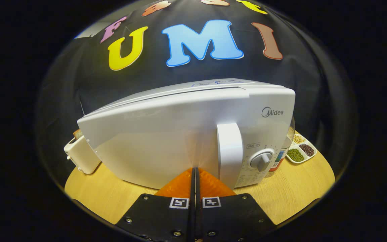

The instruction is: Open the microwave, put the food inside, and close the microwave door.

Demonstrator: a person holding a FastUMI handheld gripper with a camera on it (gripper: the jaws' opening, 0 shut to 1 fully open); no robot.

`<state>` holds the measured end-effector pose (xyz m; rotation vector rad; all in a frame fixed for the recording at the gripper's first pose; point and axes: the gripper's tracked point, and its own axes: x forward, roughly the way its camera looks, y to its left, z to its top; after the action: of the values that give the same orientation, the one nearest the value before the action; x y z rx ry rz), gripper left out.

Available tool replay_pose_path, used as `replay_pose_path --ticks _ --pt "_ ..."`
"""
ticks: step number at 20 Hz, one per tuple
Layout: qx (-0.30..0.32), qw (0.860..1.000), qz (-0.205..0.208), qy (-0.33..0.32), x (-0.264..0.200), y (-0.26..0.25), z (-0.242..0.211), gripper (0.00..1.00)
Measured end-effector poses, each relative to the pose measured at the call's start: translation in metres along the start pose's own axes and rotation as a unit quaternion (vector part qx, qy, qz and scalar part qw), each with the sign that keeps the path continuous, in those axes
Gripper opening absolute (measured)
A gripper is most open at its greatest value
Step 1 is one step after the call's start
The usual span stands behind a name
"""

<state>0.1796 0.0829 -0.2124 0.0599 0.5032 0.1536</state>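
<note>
The hand-held gripper [195, 169] was closed, its two fingers pressed together with nothing between them, and the tips sat right up against the front of the microwave [186, 134]. The white microwave stood on the wooden worktop [294, 195], its door closed flush. Just to the right of the fingertips ran the microwave's upright door handle [230, 154], and beyond that handle was the round control knob [261, 160]. Off the microwave's left end sat a cream toaster [81, 154] with a slice of bread [77, 133] poking from its top. Behind the microwave's right end stood a clear bottle [282, 151], and past it a white divided dish [301, 149] holding green, dark and pale beans.
</note>
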Motion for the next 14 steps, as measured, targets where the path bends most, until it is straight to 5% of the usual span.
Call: replay_pose_path --ticks 7,14 --pt "0.012 0.999 -0.036 -0.004 0.000 0.003 -0.003 0.01" --pt "-0.002 0.996 -0.048 -0.077 -0.076 0.015 0.030 0.01"
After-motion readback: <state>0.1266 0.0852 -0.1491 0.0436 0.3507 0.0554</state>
